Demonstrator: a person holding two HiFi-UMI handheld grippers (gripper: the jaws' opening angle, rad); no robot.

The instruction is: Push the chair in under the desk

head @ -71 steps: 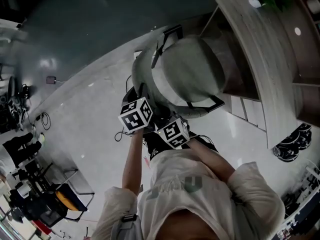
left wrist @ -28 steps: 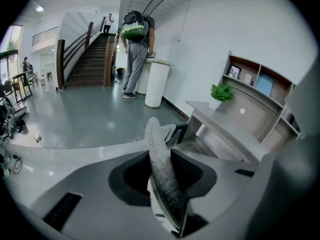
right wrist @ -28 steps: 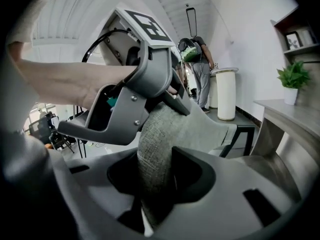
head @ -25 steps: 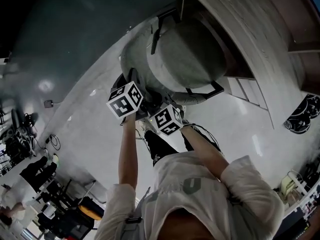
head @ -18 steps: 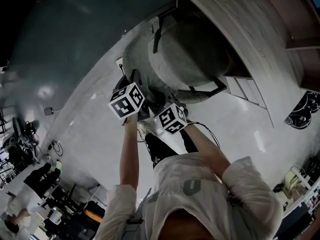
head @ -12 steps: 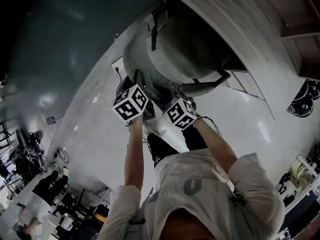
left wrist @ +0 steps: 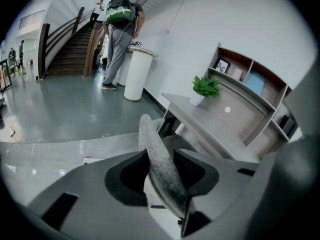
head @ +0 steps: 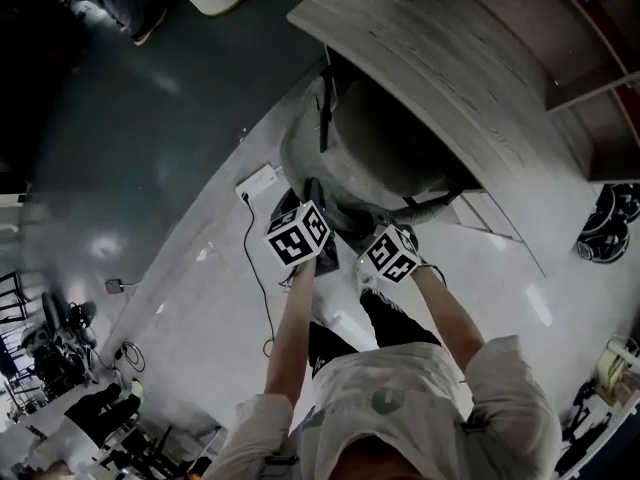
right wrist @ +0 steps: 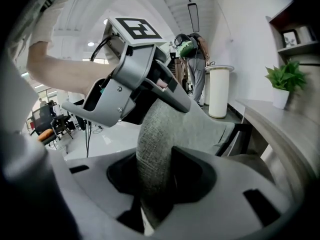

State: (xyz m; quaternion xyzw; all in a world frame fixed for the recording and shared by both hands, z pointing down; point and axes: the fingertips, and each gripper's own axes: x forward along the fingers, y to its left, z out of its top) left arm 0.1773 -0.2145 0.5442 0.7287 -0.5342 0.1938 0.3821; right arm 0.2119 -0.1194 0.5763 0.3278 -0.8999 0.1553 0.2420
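The grey upholstered chair (head: 372, 140) stands with its seat partly under the wood-grain desk (head: 450, 63), its black arm frames showing. Both grippers sit side by side on the top rim of its backrest. My left gripper (head: 312, 200) has the thin rim (left wrist: 154, 151) running between its jaws, which have just been opening; dark gaps show on both sides of the fabric. My right gripper (head: 384, 226) is shut on the thicker part of the backrest (right wrist: 159, 144), which fills the space between its jaws (right wrist: 156, 184). The desk edge (right wrist: 280, 126) lies close ahead.
A white power strip (head: 258, 179) with a black cable lies on the glossy floor left of the chair. A potted plant (left wrist: 204, 88) sits on the desk below a shelf unit (left wrist: 252, 91). A white column (left wrist: 136, 74) and a person with a backpack (left wrist: 120, 31) stand farther off.
The chair has slid farther under the desk, and both grippers have travelled with its backrest toward the desk edge. More of the desk top and the plant is now in view.
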